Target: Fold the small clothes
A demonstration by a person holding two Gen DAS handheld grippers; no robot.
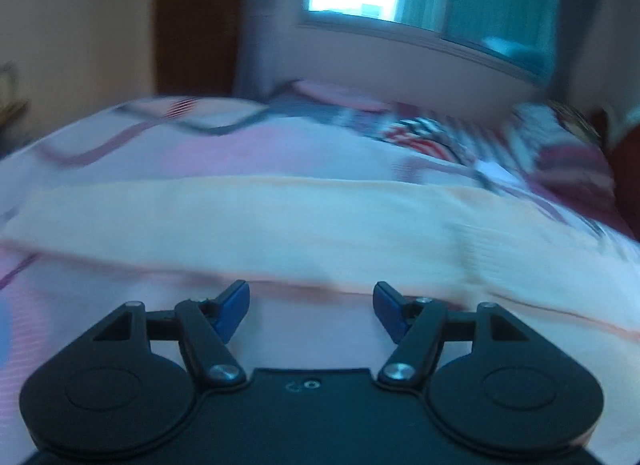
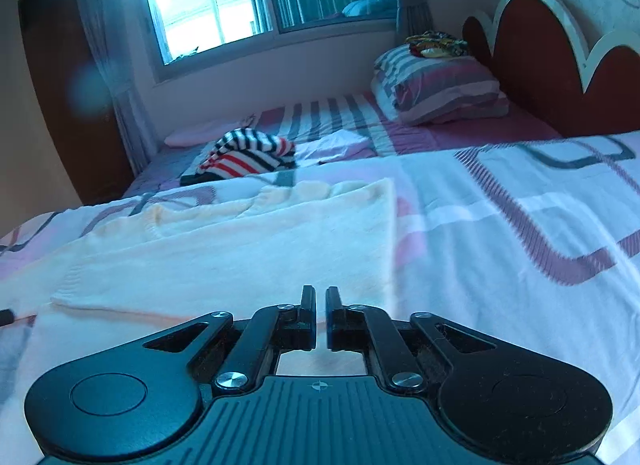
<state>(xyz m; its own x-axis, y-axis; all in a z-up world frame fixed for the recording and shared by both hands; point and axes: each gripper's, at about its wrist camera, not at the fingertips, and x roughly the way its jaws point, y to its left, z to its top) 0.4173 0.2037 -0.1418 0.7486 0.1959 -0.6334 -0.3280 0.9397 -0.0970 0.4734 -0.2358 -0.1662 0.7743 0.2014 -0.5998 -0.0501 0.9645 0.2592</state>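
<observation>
Hovering both tongs low over the bed (image 2: pixel 500 193): left tongs (image 1: pixel 311 307) spread wide and empty, right tongs (image 2: pixel 320 317) nearly closed, gripping nothing. Cream top (image 2: pixel 248 249) lies flat just ahead. Next, I reckon, pinch its near hem and fold.

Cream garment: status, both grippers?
Left gripper open, empty. Right gripper shut, empty. Cream garment flat on bedspread, ungrasped. Striped garment beyond, not obstructing.
</observation>
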